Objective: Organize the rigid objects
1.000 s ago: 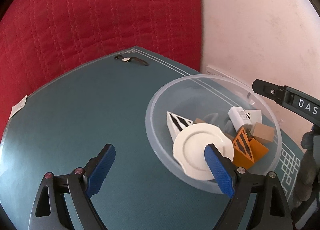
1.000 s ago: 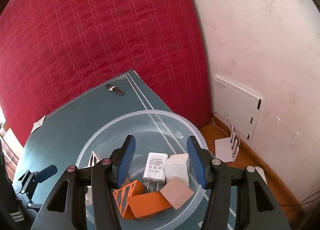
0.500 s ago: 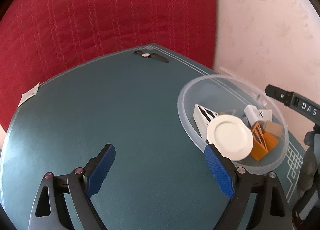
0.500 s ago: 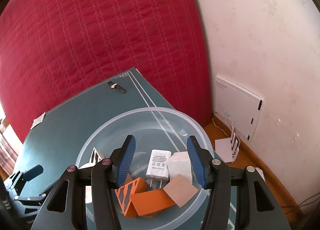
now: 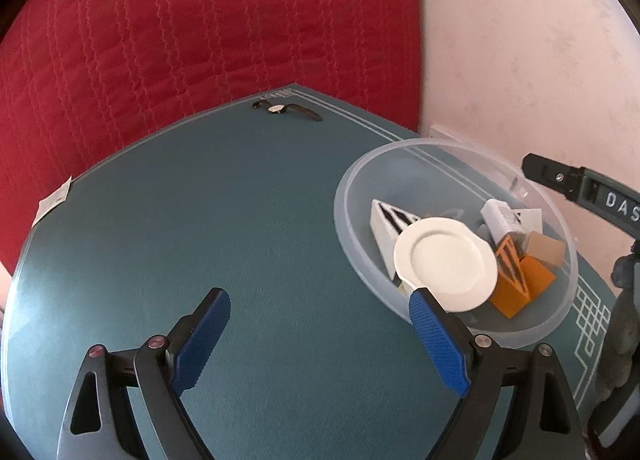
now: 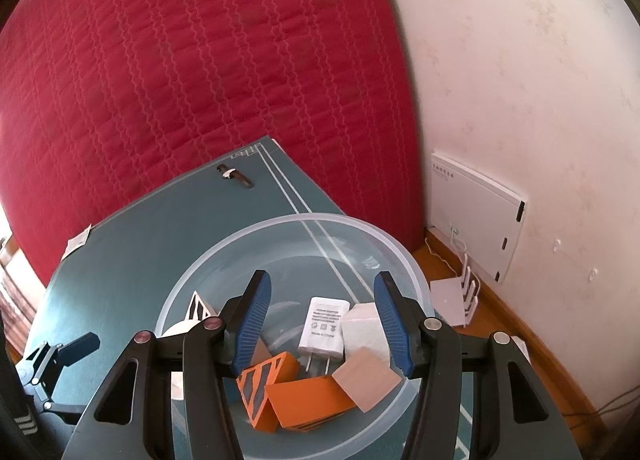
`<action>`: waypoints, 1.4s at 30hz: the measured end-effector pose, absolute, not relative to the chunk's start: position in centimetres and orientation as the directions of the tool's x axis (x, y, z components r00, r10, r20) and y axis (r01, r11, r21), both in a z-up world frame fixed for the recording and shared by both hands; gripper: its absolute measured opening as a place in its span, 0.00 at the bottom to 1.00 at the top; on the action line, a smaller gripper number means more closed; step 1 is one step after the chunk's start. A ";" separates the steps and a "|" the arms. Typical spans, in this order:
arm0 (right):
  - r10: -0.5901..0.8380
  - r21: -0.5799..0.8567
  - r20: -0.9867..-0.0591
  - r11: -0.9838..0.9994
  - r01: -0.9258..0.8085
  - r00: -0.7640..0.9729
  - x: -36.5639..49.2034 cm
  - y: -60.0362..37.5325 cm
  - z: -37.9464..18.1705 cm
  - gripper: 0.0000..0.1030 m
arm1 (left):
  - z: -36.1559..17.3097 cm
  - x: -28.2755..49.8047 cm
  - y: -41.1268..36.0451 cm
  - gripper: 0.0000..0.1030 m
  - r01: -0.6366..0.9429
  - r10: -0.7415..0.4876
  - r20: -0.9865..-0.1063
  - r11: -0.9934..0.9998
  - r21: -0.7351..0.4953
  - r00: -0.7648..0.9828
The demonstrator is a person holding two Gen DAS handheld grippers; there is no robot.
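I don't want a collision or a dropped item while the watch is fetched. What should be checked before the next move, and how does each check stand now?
1. Left gripper open and empty: ok.
2. Right gripper open, gripping nothing, above the clear bowl: ok.
3. Wristwatch lies alone near the mat's far corner, nothing blocking it: ok.
4. White plate leans on other items in the bowl; whether it is steady: cannot tell.
5. Bowl has free room at its far side: ok.
6. Left gripper lined up with the watch: not ok, it is far short of it.
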State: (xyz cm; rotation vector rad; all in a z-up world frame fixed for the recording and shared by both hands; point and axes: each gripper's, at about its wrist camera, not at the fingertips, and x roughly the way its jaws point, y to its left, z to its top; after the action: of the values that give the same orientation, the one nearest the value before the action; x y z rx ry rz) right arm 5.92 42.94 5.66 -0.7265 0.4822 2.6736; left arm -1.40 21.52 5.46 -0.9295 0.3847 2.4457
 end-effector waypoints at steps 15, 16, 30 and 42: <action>0.223 0.235 -0.536 -0.887 -0.398 -0.814 5.8 43.0 5.7 0.54 | 4.7 -1.3 27.0 0.91 -0.591 0.329 -0.674 -0.781 0.200 -0.662; 0.224 0.235 -0.536 -0.886 -0.399 -0.814 5.8 43.0 5.8 0.54 | 4.6 -1.2 27.2 0.91 -0.594 0.329 -0.677 -0.780 0.197 -0.658; 0.247 0.231 -0.533 -0.877 -0.421 -0.809 6.3 42.7 6.5 0.63 | 6.1 -2.1 25.0 0.95 -0.554 0.360 -0.666 -0.827 0.096 -0.653; 0.256 0.214 -0.563 -0.873 -0.438 -0.786 9.3 43.2 6.3 0.83 | 7.6 -1.0 23.4 0.99 -0.526 0.365 -0.630 -0.846 0.083 -0.686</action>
State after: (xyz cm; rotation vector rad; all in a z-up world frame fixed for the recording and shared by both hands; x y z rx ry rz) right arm 9.29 43.24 6.33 -0.7576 0.4761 2.6176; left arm -0.99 23.36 7.57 -0.8508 0.3535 2.4809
